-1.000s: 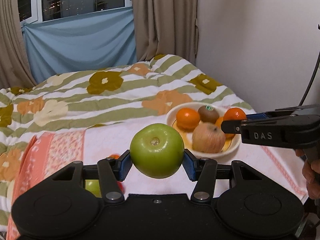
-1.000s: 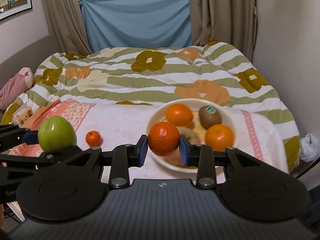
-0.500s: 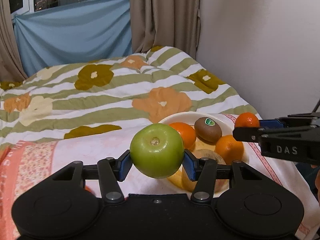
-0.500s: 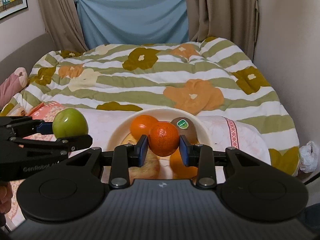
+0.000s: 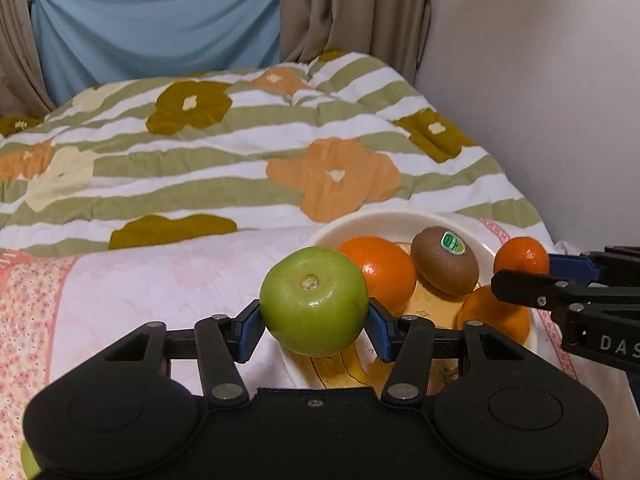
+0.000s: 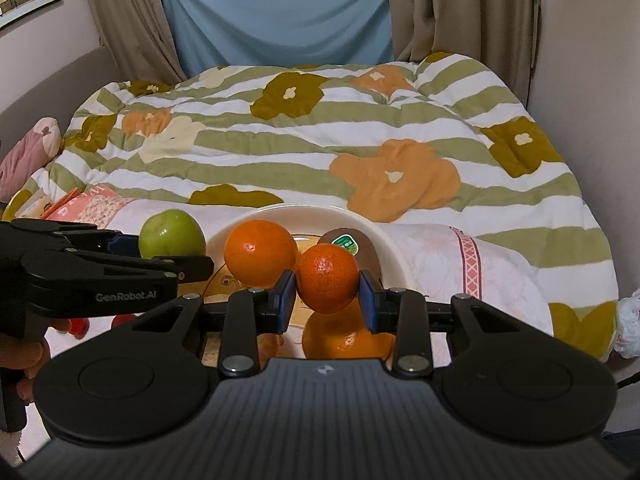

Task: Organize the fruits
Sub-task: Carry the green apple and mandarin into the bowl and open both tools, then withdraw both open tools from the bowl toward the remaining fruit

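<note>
Right wrist: "GenRobot.AI" on left gripper (image 6: 168, 246); kiwi (image 6: 352, 250) stickered.

right gripper (image 6: 327, 294): clamps mandarin (image 6: 326, 278) | over bowl (image 6: 394, 258) | left gripper (image 6: 172, 250): green apple (image 6: 171, 233)

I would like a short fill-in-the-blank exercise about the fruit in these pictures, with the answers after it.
1. The left gripper is shut on a round ___ apple.
2. The right gripper holds a small round ___ mandarin.
3. The brown fuzzy kiwi bears a green ___.
4. The kiwi lies in a white round ___.

Missing words: green; orange; sticker; bowl
</note>
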A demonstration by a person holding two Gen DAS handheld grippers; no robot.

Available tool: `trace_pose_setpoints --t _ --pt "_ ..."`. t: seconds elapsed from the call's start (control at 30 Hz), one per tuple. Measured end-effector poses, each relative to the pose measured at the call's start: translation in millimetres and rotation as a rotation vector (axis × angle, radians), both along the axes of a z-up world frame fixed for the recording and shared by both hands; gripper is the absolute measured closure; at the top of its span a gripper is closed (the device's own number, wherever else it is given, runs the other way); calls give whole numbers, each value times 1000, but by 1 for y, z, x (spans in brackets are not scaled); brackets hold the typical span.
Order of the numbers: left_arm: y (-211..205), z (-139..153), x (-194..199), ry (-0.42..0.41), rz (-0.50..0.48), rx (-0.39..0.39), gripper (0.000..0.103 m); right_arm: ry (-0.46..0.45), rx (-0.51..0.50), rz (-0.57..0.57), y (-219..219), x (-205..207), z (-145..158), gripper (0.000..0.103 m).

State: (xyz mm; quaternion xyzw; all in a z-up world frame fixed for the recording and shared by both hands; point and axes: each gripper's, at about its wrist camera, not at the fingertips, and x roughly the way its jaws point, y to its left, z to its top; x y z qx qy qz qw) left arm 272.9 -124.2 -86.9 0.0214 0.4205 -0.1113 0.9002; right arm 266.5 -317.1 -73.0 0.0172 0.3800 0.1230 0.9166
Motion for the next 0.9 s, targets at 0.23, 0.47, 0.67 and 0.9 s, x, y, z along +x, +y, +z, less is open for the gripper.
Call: trace_pose_setpoints --t 0.23,0.47,0.67,0.9 --pt "-7 -8 8 55 7 11 45 13 17 -6 -5 3 -5 54" --pt "-6 -2 4 13 34 2 24 6 20 -18 -7 0 -4 54" --pt "-1 8 -6 0 47 5 21 -6 14 -19 -10 -5 1 54" --pt "9 17 -32 -10 85 9 19 -7 -20 36 -4 -1 4 54"
